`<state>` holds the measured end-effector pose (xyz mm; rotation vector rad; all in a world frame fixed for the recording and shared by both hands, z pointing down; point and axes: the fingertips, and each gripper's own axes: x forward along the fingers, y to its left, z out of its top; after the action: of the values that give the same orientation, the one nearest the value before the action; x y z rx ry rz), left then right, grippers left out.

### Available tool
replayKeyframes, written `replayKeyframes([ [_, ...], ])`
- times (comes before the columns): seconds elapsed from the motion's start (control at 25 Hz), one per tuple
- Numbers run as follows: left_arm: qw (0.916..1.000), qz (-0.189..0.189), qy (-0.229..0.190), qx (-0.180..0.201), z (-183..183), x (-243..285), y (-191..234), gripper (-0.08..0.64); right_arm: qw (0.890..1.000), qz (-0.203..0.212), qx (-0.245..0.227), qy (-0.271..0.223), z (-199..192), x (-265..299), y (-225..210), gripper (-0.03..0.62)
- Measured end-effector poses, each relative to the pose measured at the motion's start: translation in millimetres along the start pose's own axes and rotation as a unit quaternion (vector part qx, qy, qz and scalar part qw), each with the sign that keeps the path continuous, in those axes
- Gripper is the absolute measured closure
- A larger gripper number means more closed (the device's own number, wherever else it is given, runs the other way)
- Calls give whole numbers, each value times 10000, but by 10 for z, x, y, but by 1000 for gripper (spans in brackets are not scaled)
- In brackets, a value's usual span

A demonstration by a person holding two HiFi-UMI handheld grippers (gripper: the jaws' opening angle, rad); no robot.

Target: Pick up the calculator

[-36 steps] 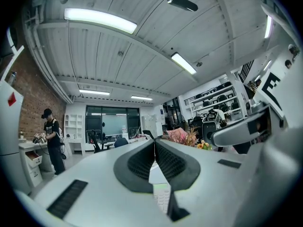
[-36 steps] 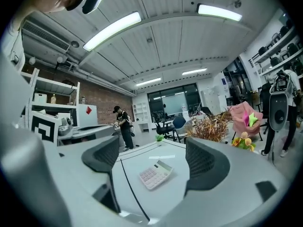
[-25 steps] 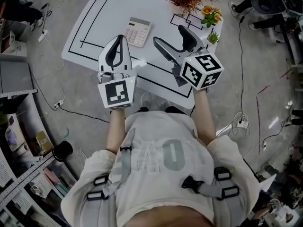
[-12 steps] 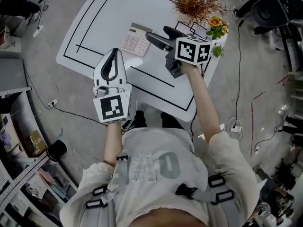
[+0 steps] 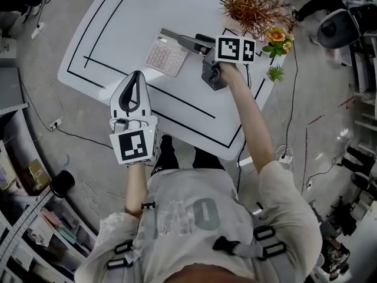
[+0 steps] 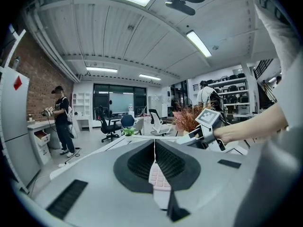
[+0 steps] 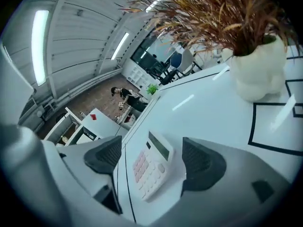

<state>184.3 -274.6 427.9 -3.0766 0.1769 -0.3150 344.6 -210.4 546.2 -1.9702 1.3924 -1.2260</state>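
Observation:
The calculator [image 5: 166,55], white with pink keys, lies flat on the white table [image 5: 118,22]. My right gripper [image 5: 181,40] reaches in from the right, low over the calculator's far right end. In the right gripper view the calculator [image 7: 151,167] lies between the two dark pads [image 7: 203,162]; the jaws are closing but stand apart from it. My left gripper [image 5: 136,75] hovers near the table's front edge, shut on nothing. Under its closed tips [image 6: 154,143] the calculator's keys [image 6: 158,178] show, and the right gripper [image 6: 201,131] appears beyond.
A dried plant in a white pot [image 7: 258,74] stands just right of the right gripper, also visible as [image 5: 250,5]. Small flower pots [image 5: 275,37] sit at the table's right edge. Black lines mark the tabletop. A person [image 6: 60,119] stands far off.
The right gripper has rolled, dropped and swung left until its jaws straddle the calculator. The left gripper has sunk and drifted toward the table's near edge.

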Motion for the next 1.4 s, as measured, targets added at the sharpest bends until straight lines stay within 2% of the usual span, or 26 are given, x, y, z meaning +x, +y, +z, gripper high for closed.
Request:
replayKeyframes([
  [0.4, 9997, 55, 204, -75, -244, 108, 104, 538, 9976, 98, 510, 451, -122, 281, -79, 230],
  [0.8, 9985, 148, 507, -125, -441, 196, 189, 538, 9946, -160, 28, 1028, -259, 499, -189, 284],
  [0.88, 9984, 135, 534, -143, -478, 226, 173, 538, 9932, -412, -103, 1082, -249, 501, -275, 331],
  [0.96, 9985, 118, 508, -174, -489, 241, 160, 538, 9912, -653, -215, 1128, -258, 501, -340, 411],
  [1.04, 9985, 106, 501, -197, -486, 238, 149, 538, 9907, -709, -273, 1131, -268, 498, -339, 416],
  [1.2, 9985, 69, 503, -196, -463, 216, 132, 538, 9917, -636, -156, 1111, -270, 484, -281, 430],
  [1.4, 9979, 119, 603, -206, -506, 221, 110, 538, 9949, -319, 276, 913, -295, 477, -223, 476],
])
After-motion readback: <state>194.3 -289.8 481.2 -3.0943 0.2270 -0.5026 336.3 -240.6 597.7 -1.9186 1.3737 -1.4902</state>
